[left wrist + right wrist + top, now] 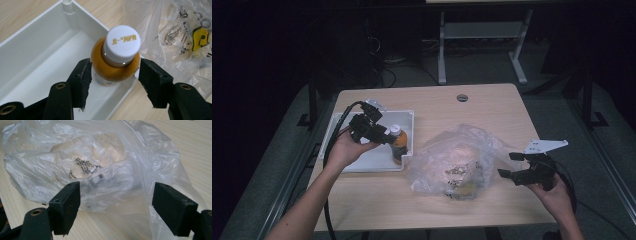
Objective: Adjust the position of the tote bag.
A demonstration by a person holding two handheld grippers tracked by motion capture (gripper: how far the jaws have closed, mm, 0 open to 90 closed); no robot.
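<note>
A small bottle (398, 143) of amber drink with a white cap (122, 43) stands upright in the right near corner of a white tray (362, 162). My left gripper (389, 137) reaches in from the left, and its jaws flank the bottle's shoulder (115, 63). The left pad sits at the bottle's side, and a thin gap shows at the right pad. A crumpled clear plastic bag (457, 160) with printed packets inside lies mid-table. My right gripper (507, 165) hovers just right of the bag, jaws wide open and empty, facing the bag (100, 157).
The tray's inside (37, 62) holds nothing but the bottle. A round cable hole (462, 97) sits near the table's far edge. Beyond the table stand the white legs of another desk (442, 50). Bare wood runs along the front edge (387, 205).
</note>
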